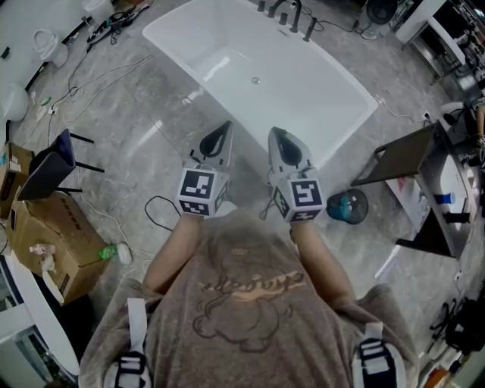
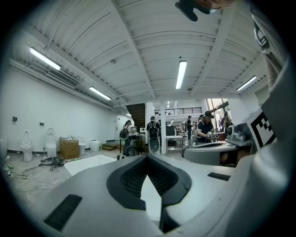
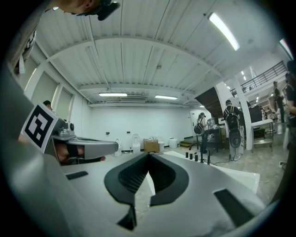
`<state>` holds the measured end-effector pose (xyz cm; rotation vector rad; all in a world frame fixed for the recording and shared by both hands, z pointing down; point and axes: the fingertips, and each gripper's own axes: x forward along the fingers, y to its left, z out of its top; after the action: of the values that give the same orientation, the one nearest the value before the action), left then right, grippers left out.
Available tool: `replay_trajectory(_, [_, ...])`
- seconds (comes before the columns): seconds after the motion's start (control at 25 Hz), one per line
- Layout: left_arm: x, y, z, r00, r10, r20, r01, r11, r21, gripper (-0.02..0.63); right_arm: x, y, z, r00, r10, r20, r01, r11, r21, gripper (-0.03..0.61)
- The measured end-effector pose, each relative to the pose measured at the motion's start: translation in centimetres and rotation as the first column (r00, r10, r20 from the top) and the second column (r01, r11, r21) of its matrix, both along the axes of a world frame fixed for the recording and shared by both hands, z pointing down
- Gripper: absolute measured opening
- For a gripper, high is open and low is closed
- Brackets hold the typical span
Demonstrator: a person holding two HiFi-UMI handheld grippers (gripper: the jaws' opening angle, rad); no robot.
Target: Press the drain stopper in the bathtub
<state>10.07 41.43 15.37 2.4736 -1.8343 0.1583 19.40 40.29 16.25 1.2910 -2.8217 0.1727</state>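
The white bathtub (image 1: 342, 87) stands on the grey marble floor ahead of me, with dark faucet fittings (image 1: 289, 15) at its far rim. A small round metal drain stopper (image 1: 256, 79) sits in the tub floor. Both grippers hover side by side short of the tub's near rim, pointing toward it, well away from the stopper. The left gripper (image 1: 225, 126) and the right gripper (image 1: 275, 132) each have their tips together and hold nothing. In the left gripper view the left gripper (image 2: 147, 157) is shut, with the bathtub (image 2: 90, 163) behind. The right gripper (image 3: 149, 155) is likewise shut.
A cardboard box (image 1: 49, 239) and a dark chair (image 1: 47, 173) stand at the left. Cables (image 1: 161, 210) trail over the floor. A teal round object (image 1: 345, 206) and a dark slanted board (image 1: 400, 155) lie at the right. Several people (image 2: 205, 127) stand in the background.
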Motion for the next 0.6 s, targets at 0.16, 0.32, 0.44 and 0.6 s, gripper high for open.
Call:
replay_trajectory(0.16, [-1.8, -2.3, -0.2, 1.0, 0.024, 0.0, -0.024, 1.0, -0.001, 0.002, -1.4, -2.1, -0.2, 0.999, 0.043, -0.001, -0.043, 0.999, -0.004, 0.005])
replay_trajectory(0.32, [-3.6, -4.6, -0.4, 0.998, 0.058, 0.01, -0.058, 0.998, -0.008, 0.002, -2.9, -4.2, -0.6, 0.996, 0.09, 0.007, -0.09, 0.996, 0.004, 0.005])
replay_trajectory(0.44, [-4.5, -6.3, -0.4, 0.995, 0.096, 0.026, -0.096, 0.995, -0.014, 0.002, -3.6, -5.8, -0.9, 0.992, 0.127, 0.014, -0.127, 0.992, 0.007, 0.005])
replay_trajectory(0.6, [-5.3, -8.4, -0.6, 0.99, 0.141, 0.024, -0.14, 0.99, -0.017, 0.002, -4.2, -7.3, -0.9, 0.986, 0.165, 0.008, -0.165, 0.986, 0.008, 0.005])
